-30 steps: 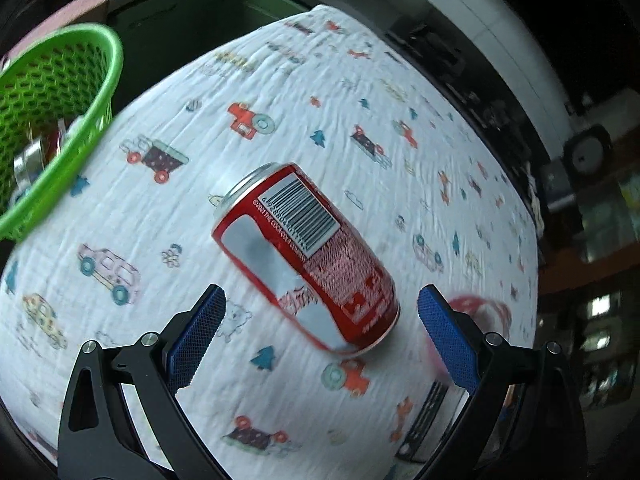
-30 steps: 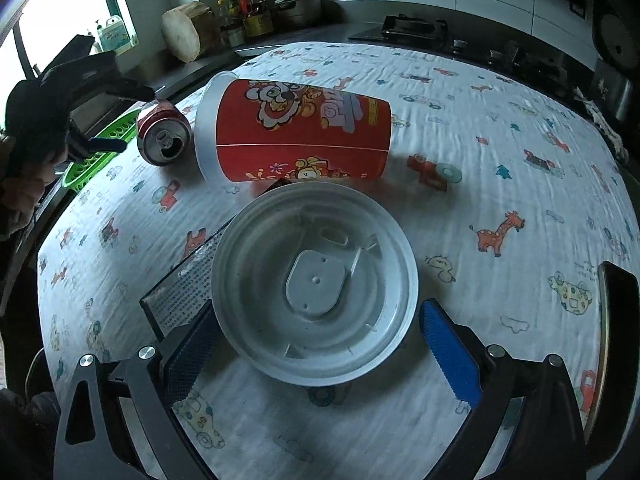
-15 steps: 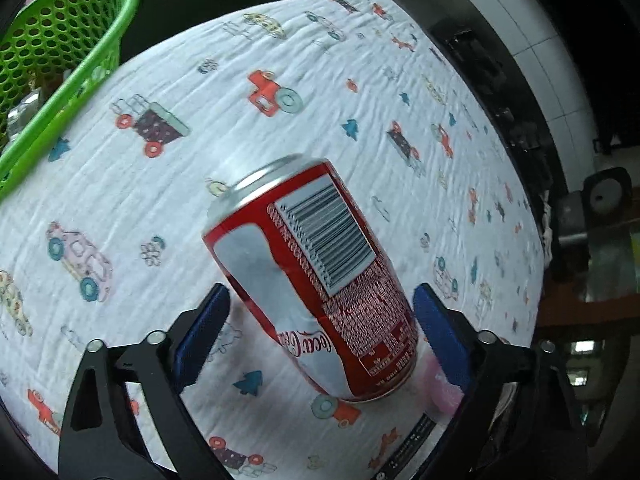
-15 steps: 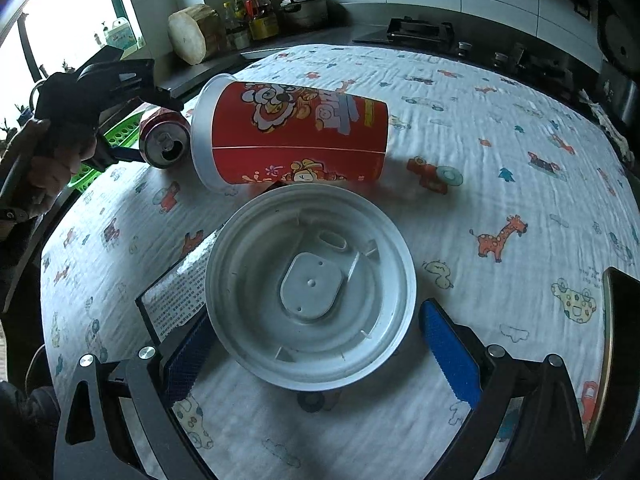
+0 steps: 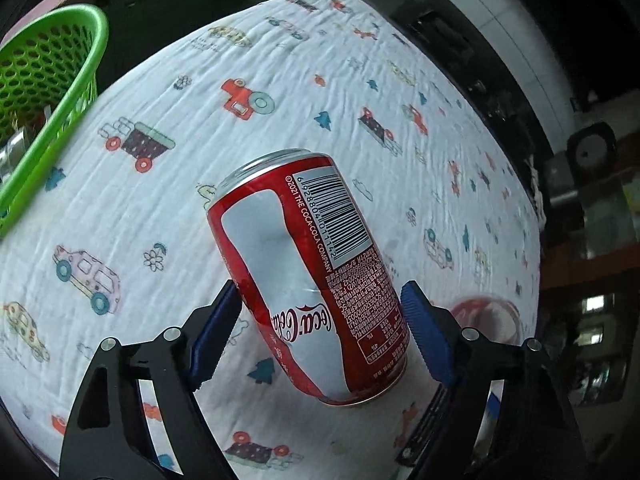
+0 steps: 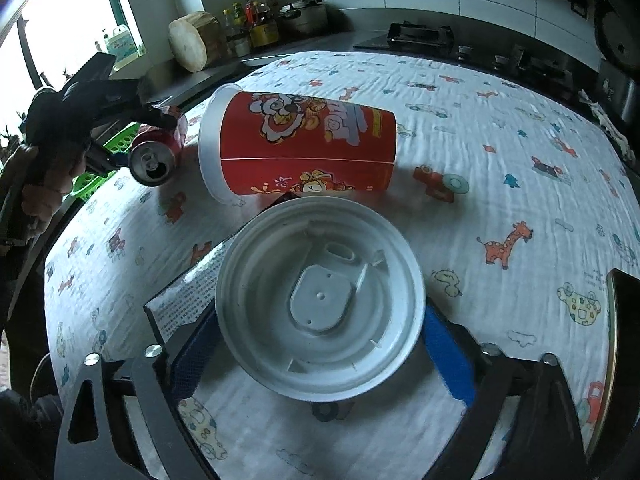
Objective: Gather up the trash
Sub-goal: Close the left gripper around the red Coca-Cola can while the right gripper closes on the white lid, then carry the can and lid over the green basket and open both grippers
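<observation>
Left gripper [image 5: 320, 336] fingers closing around red can [image 5: 308, 276], lying on the tabletop cloth [image 5: 160, 184]; label reads "Coca-Cola", "©2021 THE COCA-COLA COMPANY". Right gripper [image 6: 320, 344] fingers closing around white lid [image 6: 320, 296]. Beyond: red cup [image 6: 304, 148]; green basket [image 5: 48, 80].

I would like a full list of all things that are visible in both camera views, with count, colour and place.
soda can: 1, red and silver, lying on the cloth between the left claw's pads
paper cup: 1, red with white rim, lying on its side beside the can
plastic lid: 1, white, underside up, between the right claw's pads
printed packet: 1, dark with white text, partly under the lid
basket: 1, green, at the table edge
tablecloth: 1, white with cartoon prints, covering the table
bottles and pot: several, mixed colours, on the far counter
left claw: 1, black with blue pads, closing around the can
right claw: 1, black with blue pads, closing around the lid
</observation>
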Motion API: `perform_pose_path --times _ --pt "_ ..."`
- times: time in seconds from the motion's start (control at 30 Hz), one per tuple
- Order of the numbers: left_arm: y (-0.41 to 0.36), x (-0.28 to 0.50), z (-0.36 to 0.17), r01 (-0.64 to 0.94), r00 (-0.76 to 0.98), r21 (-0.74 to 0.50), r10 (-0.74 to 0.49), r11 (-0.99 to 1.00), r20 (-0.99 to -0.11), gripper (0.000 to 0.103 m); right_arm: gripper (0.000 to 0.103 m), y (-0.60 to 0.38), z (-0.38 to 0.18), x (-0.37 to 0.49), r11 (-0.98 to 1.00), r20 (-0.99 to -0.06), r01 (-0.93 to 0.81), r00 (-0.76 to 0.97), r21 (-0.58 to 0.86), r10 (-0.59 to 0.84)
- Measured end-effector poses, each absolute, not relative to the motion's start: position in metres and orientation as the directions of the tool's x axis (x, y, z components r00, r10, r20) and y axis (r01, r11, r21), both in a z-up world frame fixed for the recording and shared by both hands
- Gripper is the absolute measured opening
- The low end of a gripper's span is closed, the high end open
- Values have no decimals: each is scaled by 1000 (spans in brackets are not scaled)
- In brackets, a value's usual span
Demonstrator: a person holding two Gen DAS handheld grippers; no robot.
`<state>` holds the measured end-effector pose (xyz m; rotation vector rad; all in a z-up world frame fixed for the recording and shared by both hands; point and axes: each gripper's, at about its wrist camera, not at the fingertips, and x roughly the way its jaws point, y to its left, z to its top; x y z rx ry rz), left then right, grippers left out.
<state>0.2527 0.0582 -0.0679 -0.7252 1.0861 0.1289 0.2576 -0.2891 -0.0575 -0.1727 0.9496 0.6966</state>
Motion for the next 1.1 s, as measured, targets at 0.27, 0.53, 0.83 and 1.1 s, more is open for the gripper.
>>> perform_pose_path --times 0.27,0.53,0.83,1.1 --pt "61 238 -55 -370 499 -472 -257 801 -828 79 90 -288 -47 248 788 -790 -604 424 118 443" --pt "70 217 -38 -311 526 -469 -261 827 -809 79 90 -271 -21 231 770 -768 -630 443 101 463" --pt "104 190 -20 -285 562 -470 -252 835 -788 79 90 -217 -8 222 726 -754 -679 419 110 506" --pt "151 163 -7 -300 597 -460 -212 835 -774 79 90 -157 1 218 680 -748 -724 386 116 539"
